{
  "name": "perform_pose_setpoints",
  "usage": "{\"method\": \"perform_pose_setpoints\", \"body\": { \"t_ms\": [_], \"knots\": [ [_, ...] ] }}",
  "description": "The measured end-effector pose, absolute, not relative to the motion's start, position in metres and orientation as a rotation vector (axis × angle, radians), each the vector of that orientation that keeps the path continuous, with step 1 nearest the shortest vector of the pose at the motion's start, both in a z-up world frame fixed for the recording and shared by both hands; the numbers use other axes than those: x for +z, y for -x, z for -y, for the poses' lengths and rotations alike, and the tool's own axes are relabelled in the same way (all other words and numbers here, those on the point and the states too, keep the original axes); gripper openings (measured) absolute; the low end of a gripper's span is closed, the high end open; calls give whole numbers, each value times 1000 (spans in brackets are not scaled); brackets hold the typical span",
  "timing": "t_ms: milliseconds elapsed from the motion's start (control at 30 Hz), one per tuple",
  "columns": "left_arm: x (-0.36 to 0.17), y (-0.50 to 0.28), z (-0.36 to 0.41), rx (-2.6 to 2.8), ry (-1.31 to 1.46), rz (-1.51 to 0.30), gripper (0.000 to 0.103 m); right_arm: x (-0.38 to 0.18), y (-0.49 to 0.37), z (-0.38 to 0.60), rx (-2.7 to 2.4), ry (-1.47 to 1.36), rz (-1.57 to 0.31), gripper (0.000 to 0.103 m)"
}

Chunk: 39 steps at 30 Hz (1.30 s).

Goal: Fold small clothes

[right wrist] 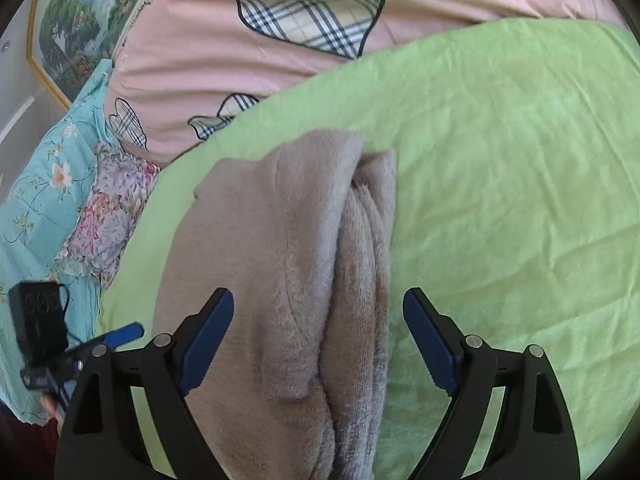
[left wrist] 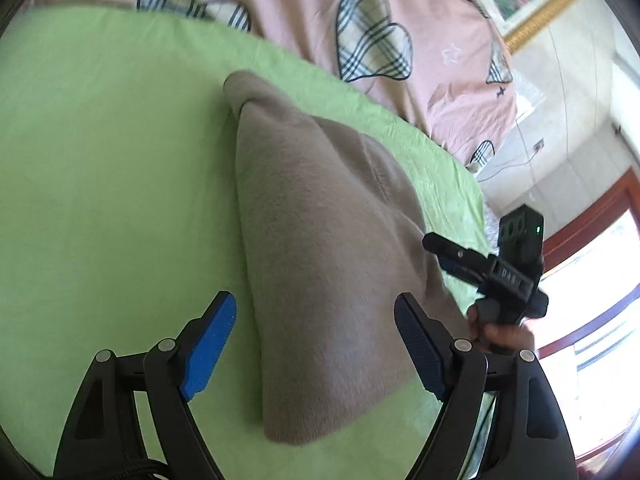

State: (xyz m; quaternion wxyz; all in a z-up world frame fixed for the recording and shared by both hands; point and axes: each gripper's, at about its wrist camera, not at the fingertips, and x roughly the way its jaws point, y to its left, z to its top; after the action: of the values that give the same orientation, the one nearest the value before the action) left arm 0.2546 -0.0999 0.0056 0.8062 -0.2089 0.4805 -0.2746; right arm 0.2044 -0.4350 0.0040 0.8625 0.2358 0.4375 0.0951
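A folded beige fleece garment [left wrist: 320,248] lies on a green sheet [left wrist: 100,200]. It also shows in the right wrist view [right wrist: 280,260], with its layered folded edges on the right side. My left gripper [left wrist: 316,328] is open and empty, its jaws spread over the garment's near end. My right gripper [right wrist: 318,320] is open and empty, its jaws spread above the garment. The right gripper also shows in the left wrist view [left wrist: 448,252] past the garment's right edge. The left gripper shows at the lower left of the right wrist view [right wrist: 120,334].
A pink quilt [right wrist: 320,60] with plaid heart patches lies beyond the green sheet [right wrist: 520,200]. A teal floral cloth [right wrist: 44,200] and a floral pillow [right wrist: 108,216] lie at the left. A framed picture [right wrist: 80,32] hangs on the wall. A window [left wrist: 592,344] is at the right.
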Motion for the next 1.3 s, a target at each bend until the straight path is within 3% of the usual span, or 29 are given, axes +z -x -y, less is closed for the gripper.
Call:
{"method": "perform_pose_setpoints", "body": {
  "t_ms": [200,233,267,300,367,467,733,1133,1200,1300],
  "knots": [
    [-39,-316,122,-644,526,-1127,82,-19,-219,431,241,-548,-993,86],
    [-47,-322,127,-671,534,-1132,75,-21,-220,430,245,-554,-994,85],
    [-49,-316,126,-687,537,-1128,66,-23,-221,429,259,-567,-993,73],
    [-51,-315,127,-683,524,-1126,63,-27,-222,429,292,-606,-1003,50],
    [-49,-307,123,-699,515,-1112,52,-28,-219,427,278,-630,-1003,46],
    [-30,-291,107,-706,510,-1085,48,-13,-210,412,293,-618,-973,40],
    [19,-207,2,-636,427,-992,48,6,-178,309,467,-593,-920,39],
    [-3,-151,-96,-534,481,-963,48,-3,-174,206,574,-565,-952,39],
    [-15,-158,-90,-514,480,-980,50,-11,-177,201,560,-553,-968,39],
    [-31,-156,-91,-486,487,-995,63,-24,-176,199,516,-509,-993,47]
  ]
}}
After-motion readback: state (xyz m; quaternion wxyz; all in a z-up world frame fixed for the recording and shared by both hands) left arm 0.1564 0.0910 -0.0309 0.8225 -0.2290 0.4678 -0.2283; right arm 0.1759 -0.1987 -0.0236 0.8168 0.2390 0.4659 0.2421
